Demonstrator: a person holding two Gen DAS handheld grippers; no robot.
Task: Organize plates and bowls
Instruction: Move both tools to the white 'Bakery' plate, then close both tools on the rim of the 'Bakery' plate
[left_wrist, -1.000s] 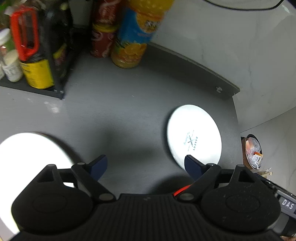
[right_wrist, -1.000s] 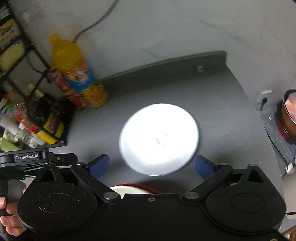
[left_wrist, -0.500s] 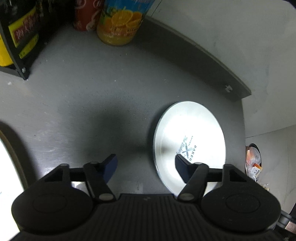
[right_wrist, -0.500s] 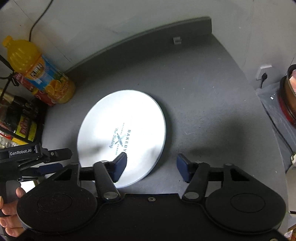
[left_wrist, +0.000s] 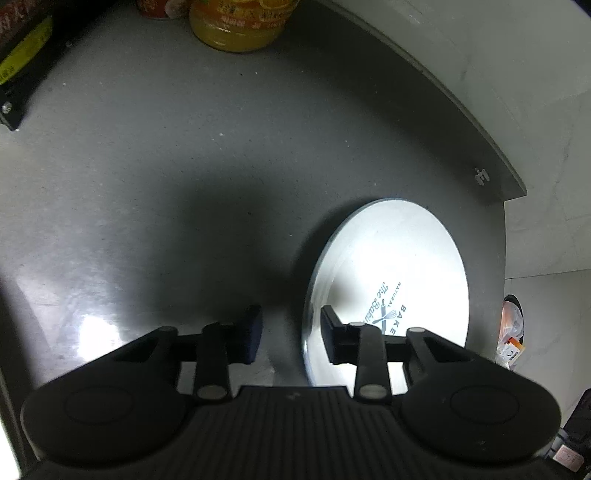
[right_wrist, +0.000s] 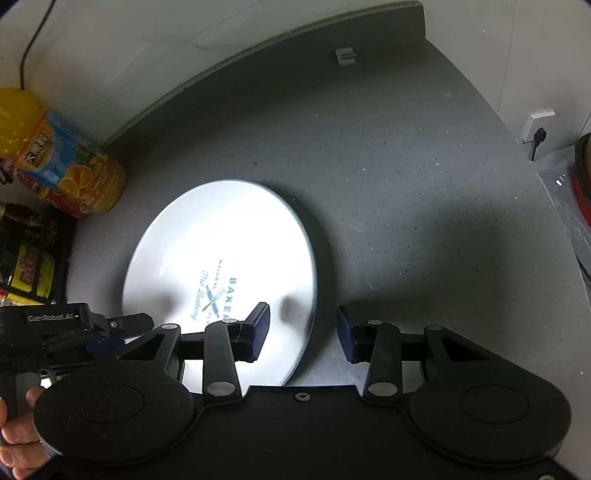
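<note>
White plate (right_wrist: 221, 258) flat on grey counter (right_wrist: 406, 184), near orange bottle (right_wrist: 62, 166). Left gripper (left_wrist: 290, 328) and right gripper (right_wrist: 303, 328) straddle opposite plate rims; jaws just closing, not yet gripping.

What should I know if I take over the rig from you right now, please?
Left gripper: jaws have just been closing, astride the left rim of the white plate; no grip yet.
Right gripper: jaws have also just been closing, astride the plate's right rim; pads not pressing yet.
Plate: lies flat on the grey counter, printed side up.
Done: both grippers are lined up on the plate.
Left: close on both rims, lift the plate and carry it to where it belongs. No other plates or bowls are in view.
</note>
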